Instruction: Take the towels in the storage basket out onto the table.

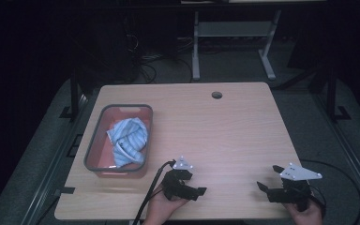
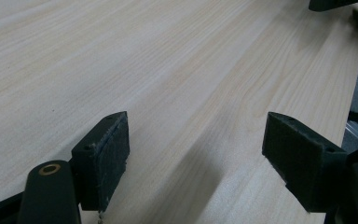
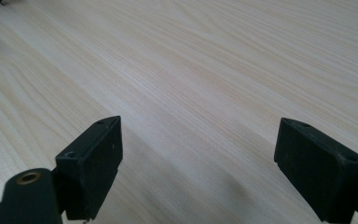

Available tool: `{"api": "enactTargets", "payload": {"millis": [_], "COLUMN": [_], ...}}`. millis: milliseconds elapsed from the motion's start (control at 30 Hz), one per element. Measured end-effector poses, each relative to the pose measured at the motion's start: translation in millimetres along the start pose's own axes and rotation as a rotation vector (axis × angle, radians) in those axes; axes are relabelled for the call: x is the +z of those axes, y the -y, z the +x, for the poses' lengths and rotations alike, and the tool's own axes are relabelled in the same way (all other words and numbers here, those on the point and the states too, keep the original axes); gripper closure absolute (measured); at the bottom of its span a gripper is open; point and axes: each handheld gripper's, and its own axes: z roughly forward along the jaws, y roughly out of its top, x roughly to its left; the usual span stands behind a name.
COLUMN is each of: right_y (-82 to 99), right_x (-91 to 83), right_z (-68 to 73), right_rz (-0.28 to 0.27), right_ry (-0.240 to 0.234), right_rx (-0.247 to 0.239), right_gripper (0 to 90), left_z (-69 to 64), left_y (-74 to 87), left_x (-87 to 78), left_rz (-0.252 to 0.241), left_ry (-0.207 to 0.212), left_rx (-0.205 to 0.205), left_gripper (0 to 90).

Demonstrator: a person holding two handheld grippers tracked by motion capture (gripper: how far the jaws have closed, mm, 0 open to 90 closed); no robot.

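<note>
The desk [image 1: 225,126] is a light wood-grain top with a round cable hole [image 1: 216,95] near its far edge, right of centre.

A bin [image 1: 92,146] with a grey rim and reddish walls sits along the left edge of the desk, running from about mid-depth toward the near left corner. A crumpled cloth [image 1: 129,139] with light blue and white stripes lies inside it, bunched toward the bin's near right part. Nothing touches the cloth.

The left gripper [image 1: 190,186] is held by the left hand [image 1: 161,208] at the near edge of the desk, just right of the bin's near right corner and apart from it. A black cable [image 1: 148,194] trails from it over the near edge. In the left gripper view [image 2: 193,158] its jaws stand wide apart above bare wood, gripping nothing.

The right gripper [image 1: 268,178] is held by the right hand [image 1: 304,215] at the near right corner of the desk, well apart from the left gripper. A grey three-cornered plate [image 1: 300,172] sits on top of it. In the right gripper view [image 3: 198,161] its jaws are likewise spread wide over bare wood, with nothing between them.

The floor [image 1: 309,112] around the desk is dark; the legs of another table [image 1: 234,28] stand beyond the far edge.
</note>
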Motion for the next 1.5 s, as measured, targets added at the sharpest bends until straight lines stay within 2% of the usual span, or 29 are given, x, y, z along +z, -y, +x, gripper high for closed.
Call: {"api": "enactTargets", "payload": {"millis": [200, 233, 300, 367, 500, 567, 767, 833, 900, 1133, 1500], "right_y": [-0.5, -0.4, -0.4, -0.7, -1.8, -2.4, -3.9, -4.1, -4.0, -5.7, -5.7], "right_x": [0.6, 0.6, -0.2, -0.9, -1.0, 0.2, -1.0, -1.5, -1.2, 0.6, 1.5], "right_z": [0.1, 0.2, 0.7, 0.3, 1.0, 1.1, 2.6, 2.4, 2.1, 0.7, 0.1], "right_rz": [0.005, 0.006, 0.003, -0.001, 0.003, 0.005, 0.002, -0.002, 0.001, -0.004, -0.006], "right_ry": [-0.002, -0.001, 0.001, 0.003, 0.009, 0.006, 0.009, 0.011, 0.009, 0.009, 0.003], "right_rx": [-0.002, -0.003, 0.0, 0.001, 0.005, 0.0, -0.003, -0.006, 0.001, -0.006, 0.001], "right_gripper": [14.7, 14.7, 14.7, 14.7, 14.7, 14.6, 14.6, 14.7, 14.6, 14.7, 14.6], "left_z": [-0.1, -0.7, -1.4, -1.6, -1.3, -0.4, 2.9, 2.5, 4.0, 8.8, 13.1], "left_y": [-3.5, -4.2, -6.9, -11.5, -19.2, -24.6, -40.8, -45.2, -49.2, -65.7, -91.4], "left_x": [-1.1, -1.5, -2.6, -2.1, -3.4, -3.3, -2.4, -1.5, -1.2, -4.6, -12.1], "left_rz": [-0.007, -0.02, -0.027, -0.011, -0.028, -0.024, -0.039, -0.032, -0.023, -0.013, -0.019], "left_ry": [0.005, 0.004, 0.011, 0.01, 0.022, 0.013, 0.032, 0.017, 0.025, 0.017, 0.019], "left_rx": [-0.008, -0.013, -0.003, 0.01, 0.005, 0.01, -0.015, 0.013, 0.001, 0.013, 0.003], "left_gripper": [22.3, 22.4, 22.4, 22.2, 21.9, 21.9, 21.7, 21.8, 21.8, 21.7, 21.8]}}
